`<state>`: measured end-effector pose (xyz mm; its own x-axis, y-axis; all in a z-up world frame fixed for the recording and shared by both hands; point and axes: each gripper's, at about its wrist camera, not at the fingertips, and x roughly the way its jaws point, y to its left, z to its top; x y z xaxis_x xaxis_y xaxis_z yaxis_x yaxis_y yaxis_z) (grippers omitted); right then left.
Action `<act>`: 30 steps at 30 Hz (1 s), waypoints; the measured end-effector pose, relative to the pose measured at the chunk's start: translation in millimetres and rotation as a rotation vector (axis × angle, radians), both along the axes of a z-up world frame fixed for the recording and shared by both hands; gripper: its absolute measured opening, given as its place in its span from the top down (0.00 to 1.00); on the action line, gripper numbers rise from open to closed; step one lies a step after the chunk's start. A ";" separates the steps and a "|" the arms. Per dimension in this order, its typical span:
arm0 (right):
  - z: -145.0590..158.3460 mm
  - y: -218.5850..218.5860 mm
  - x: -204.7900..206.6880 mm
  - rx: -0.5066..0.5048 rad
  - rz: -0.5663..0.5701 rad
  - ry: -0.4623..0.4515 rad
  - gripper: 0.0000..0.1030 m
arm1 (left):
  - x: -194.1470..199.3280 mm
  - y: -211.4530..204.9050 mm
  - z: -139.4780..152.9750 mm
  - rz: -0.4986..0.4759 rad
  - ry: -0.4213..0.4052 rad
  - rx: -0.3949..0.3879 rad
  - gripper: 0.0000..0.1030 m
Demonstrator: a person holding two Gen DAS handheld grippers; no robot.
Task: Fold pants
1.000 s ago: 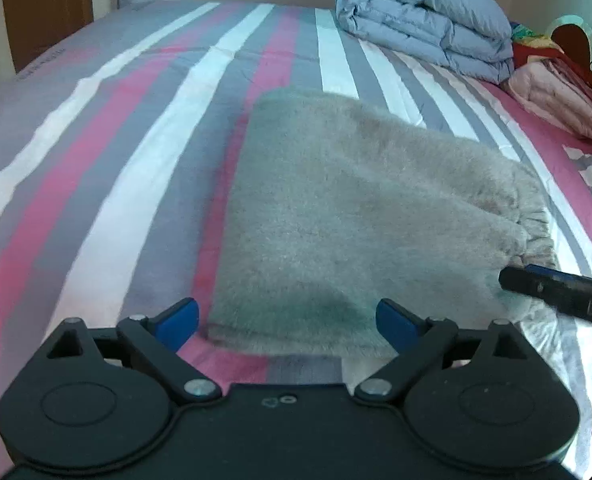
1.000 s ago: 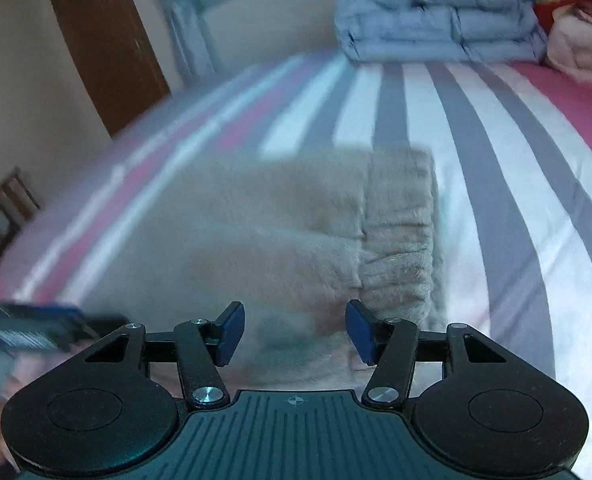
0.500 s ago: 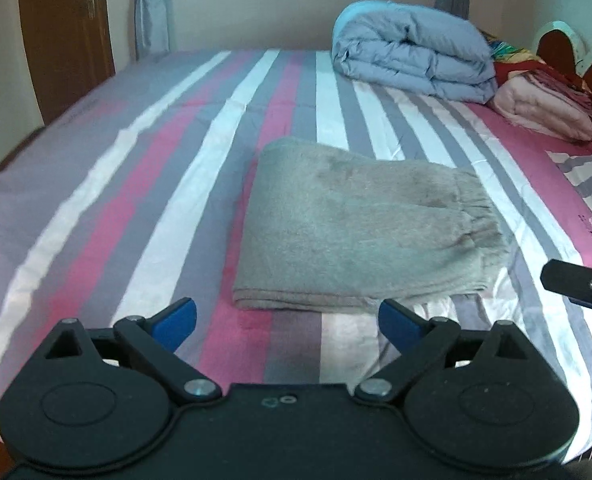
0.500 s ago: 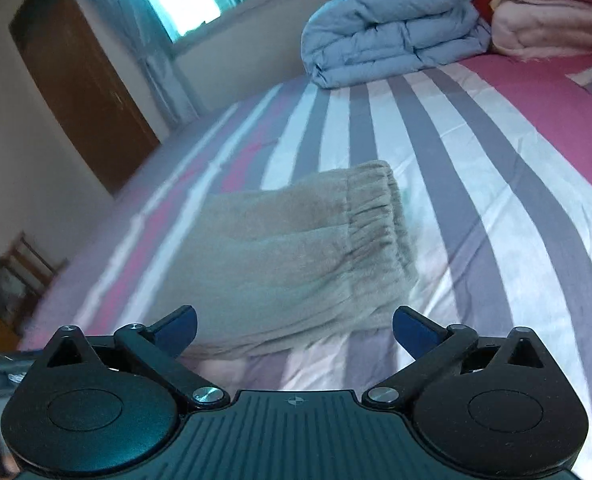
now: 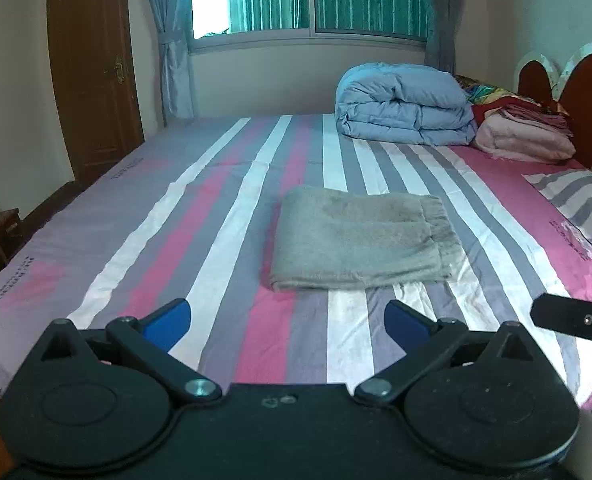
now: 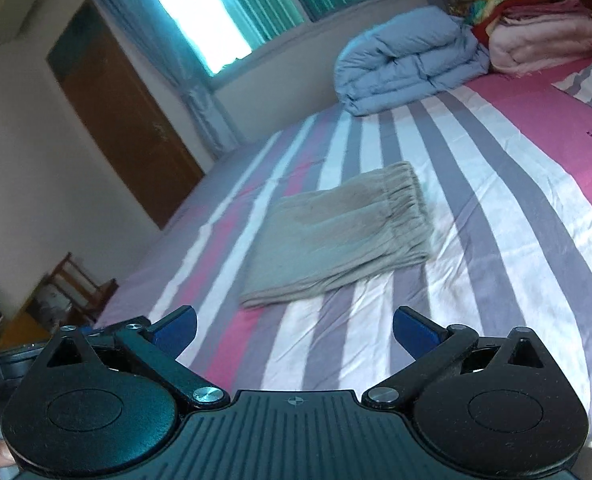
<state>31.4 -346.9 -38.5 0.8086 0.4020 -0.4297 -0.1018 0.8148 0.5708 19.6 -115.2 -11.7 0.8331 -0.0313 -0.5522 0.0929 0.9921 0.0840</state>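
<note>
Both claws have drawn back from the pants since a second ago, when they hung close over the near hem, and the right one has spread from half-closed to wide. Now the left gripper (image 5: 287,319), at the bottom of its frame, stands with its blue pads far apart, holding and touching nothing, above the near edge of the striped bed (image 5: 216,240). At frame centre the grey pants (image 5: 360,240) lie folded into a flat rectangle, waistband toward the right, fold edge toward the left, with bare sheet on every side. A blue duvet (image 5: 404,104) and pink blankets (image 5: 524,136) sit well apart at upper right. The right gripper (image 6: 295,330) is likewise spread wide and empty at the bottom of its frame, the pants (image 6: 336,240) ahead of it.
</note>
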 end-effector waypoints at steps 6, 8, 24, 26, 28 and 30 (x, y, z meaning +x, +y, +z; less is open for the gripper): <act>19.5 27.4 -73.1 -0.115 -0.054 -0.129 0.00 | -63.6 9.7 3.9 -0.008 -0.026 -0.007 0.06; 26.0 35.3 -100.7 -0.154 -0.086 -0.193 0.00 | -84.9 14.9 6.6 -0.002 -0.059 -0.013 0.06; 21.6 74.0 -129.4 -0.322 -0.207 -0.317 0.00 | -74.0 25.0 -6.1 0.041 -0.032 -0.006 0.06; 16.0 73.4 -127.9 -0.322 -0.200 -0.299 0.00 | -76.8 26.9 -7.3 0.048 -0.039 -0.028 0.06; 11.9 71.5 -128.8 -0.320 -0.206 -0.293 0.00 | -79.5 28.7 -8.4 0.045 -0.044 -0.040 0.06; 10.0 70.0 -130.0 -0.322 -0.209 -0.292 0.00 | -82.3 28.0 -8.6 0.042 -0.055 -0.041 0.06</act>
